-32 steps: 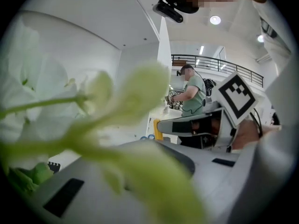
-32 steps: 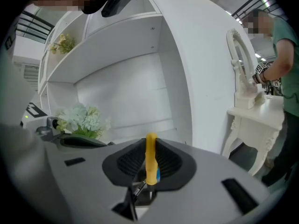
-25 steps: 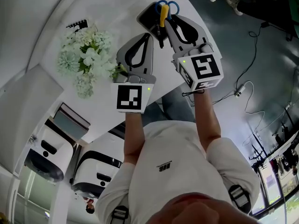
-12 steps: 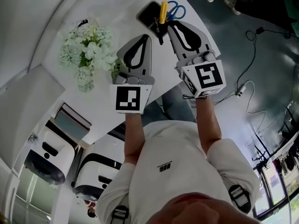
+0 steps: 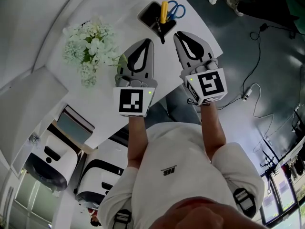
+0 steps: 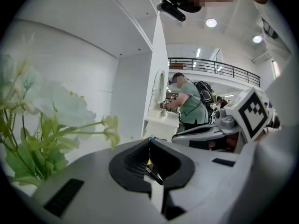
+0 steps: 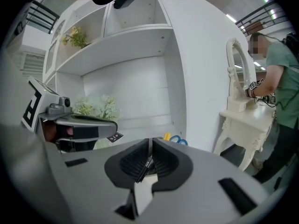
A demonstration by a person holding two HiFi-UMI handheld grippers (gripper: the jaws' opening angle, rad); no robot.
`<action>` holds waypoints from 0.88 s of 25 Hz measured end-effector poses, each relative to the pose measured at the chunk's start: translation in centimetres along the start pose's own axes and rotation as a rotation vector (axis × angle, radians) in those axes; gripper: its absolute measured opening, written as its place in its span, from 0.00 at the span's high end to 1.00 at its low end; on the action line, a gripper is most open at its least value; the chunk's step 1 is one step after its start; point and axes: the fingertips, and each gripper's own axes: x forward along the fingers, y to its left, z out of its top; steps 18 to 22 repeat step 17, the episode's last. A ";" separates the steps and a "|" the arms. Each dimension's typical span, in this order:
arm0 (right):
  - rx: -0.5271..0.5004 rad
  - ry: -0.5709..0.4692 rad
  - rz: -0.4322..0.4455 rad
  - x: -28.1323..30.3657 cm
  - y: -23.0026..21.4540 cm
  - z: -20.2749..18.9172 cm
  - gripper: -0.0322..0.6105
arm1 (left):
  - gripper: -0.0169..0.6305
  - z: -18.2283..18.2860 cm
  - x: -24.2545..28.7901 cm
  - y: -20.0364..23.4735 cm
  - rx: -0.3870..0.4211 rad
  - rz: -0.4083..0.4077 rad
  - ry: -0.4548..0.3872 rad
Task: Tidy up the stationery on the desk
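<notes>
Left hand-held gripper [image 5: 147, 42] hangs over the surface [image 5: 124, 27], jaws together and empty, with the flowers [image 5: 90, 46] just to its left. Ahead, near the far edge, the holder [image 5: 148, 14] carries a yellow pen [image 5: 164, 11], a black pen [image 5: 159, 31] leaning out toward me, and scissors [image 5: 177, 9]. My right hand-held gripper [image 5: 179, 34] has just been closing its jaws, and they meet on nothing. I judge the drop done, so I'd draw both back level, clear of that leaning pen, then scan for strays.
</notes>
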 end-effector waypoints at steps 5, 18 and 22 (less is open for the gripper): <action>-0.004 -0.004 0.005 -0.5 0.2 0.1 0.93 | 0.97 -0.2 -0.1 -0.3 0.010 0.000 0.007; -0.001 0.002 0.005 0.0 -0.5 -0.1 0.93 | 0.97 -0.4 0.9 -0.6 0.015 -0.012 0.022; -0.001 0.002 0.005 0.0 -0.5 -0.1 0.93 | 0.97 -0.4 0.9 -0.6 0.015 -0.012 0.022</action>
